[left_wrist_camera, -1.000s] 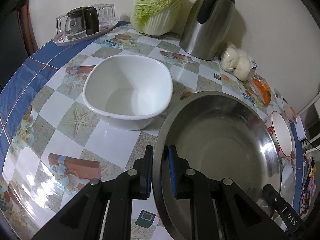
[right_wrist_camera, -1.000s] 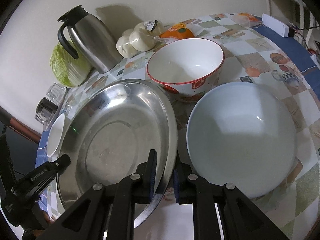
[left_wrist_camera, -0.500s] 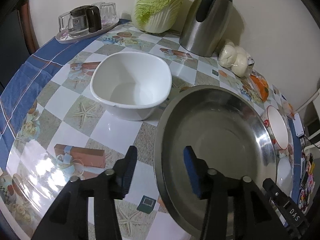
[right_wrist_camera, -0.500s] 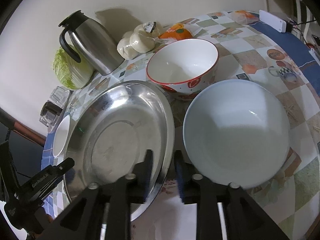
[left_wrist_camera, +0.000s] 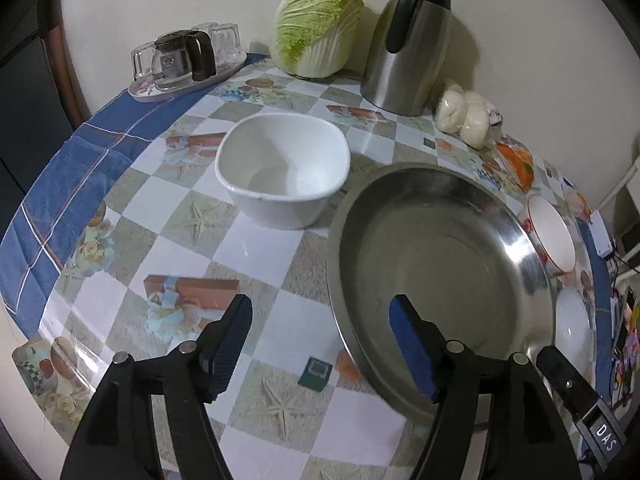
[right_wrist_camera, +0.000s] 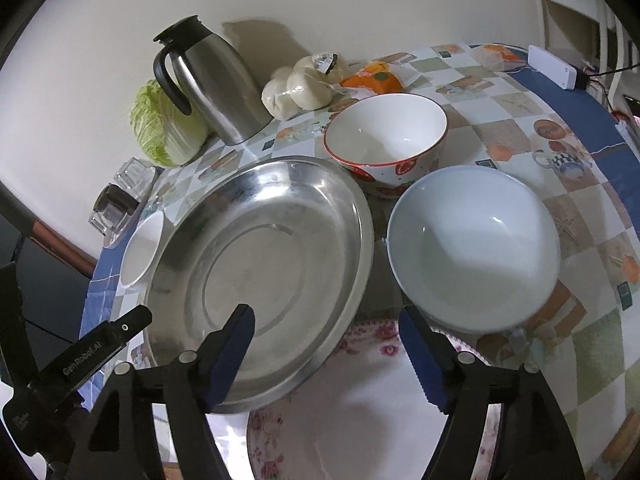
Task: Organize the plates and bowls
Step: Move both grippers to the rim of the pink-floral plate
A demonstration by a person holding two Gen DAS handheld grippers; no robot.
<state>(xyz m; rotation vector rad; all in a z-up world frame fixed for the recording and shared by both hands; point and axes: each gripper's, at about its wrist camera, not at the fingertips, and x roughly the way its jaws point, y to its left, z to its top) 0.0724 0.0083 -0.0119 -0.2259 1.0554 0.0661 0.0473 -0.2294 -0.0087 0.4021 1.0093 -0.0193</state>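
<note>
A large steel plate (left_wrist_camera: 432, 248) (right_wrist_camera: 260, 248) lies on the checked tablecloth, its near edge over a floral plate (right_wrist_camera: 360, 420). My left gripper (left_wrist_camera: 320, 314) straddles the steel plate's left rim, and its jaws are opening with the pads off the metal. My right gripper (right_wrist_camera: 326, 318) straddles the right rim the same way, jaws opening and touching nothing. A white square bowl (left_wrist_camera: 280, 164) stands left of the steel plate. A red-rimmed bowl (right_wrist_camera: 384, 132) and a pale round bowl (right_wrist_camera: 476, 248) stand to its right.
A steel jug (left_wrist_camera: 408, 40), a cabbage (left_wrist_camera: 320, 24), a tray of glasses (left_wrist_camera: 184, 60) and bagged buns (left_wrist_camera: 464, 116) line the wall. An orange packet (right_wrist_camera: 372, 78) lies behind the red-rimmed bowl. The table's round edge runs close on the left.
Both grippers were shut on the steel plate's rim a second ago. They have let go, spread their jaws wide, and drawn back and up a little.
</note>
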